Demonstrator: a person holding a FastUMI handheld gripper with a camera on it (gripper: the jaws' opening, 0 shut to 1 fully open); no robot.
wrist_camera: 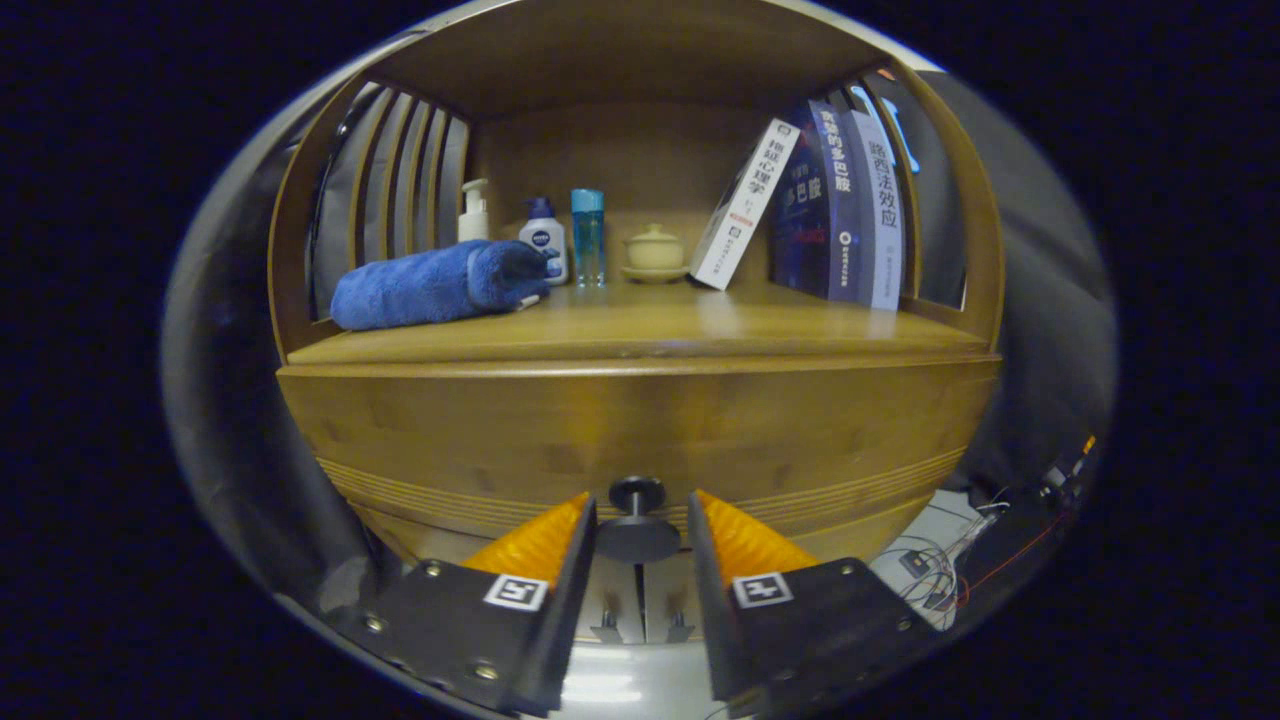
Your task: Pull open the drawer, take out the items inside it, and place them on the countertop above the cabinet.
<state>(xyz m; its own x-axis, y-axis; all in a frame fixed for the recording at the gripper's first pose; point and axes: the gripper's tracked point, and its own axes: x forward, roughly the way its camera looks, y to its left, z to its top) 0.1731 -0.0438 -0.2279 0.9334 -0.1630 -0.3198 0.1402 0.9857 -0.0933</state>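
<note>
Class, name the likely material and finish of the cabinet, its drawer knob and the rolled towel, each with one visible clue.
Cabinet: probably bamboo or wood, smooth with a soft sheen; joined strips show.
Drawer knob, between the open gripper's fingers: dark, matte, likely metal or plastic.
Rolled towel: blue plush fabric, fuzzy nap.

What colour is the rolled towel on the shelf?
Blue; the rolled towel shows best in the gripper view.

The gripper (641,525) brackets the dark round drawer knob (638,515), fingers apart either side. At 12 o'clock, the wooden bench (640,325) carries a rolled blue towel (440,285) and leaning books (815,205).
</note>
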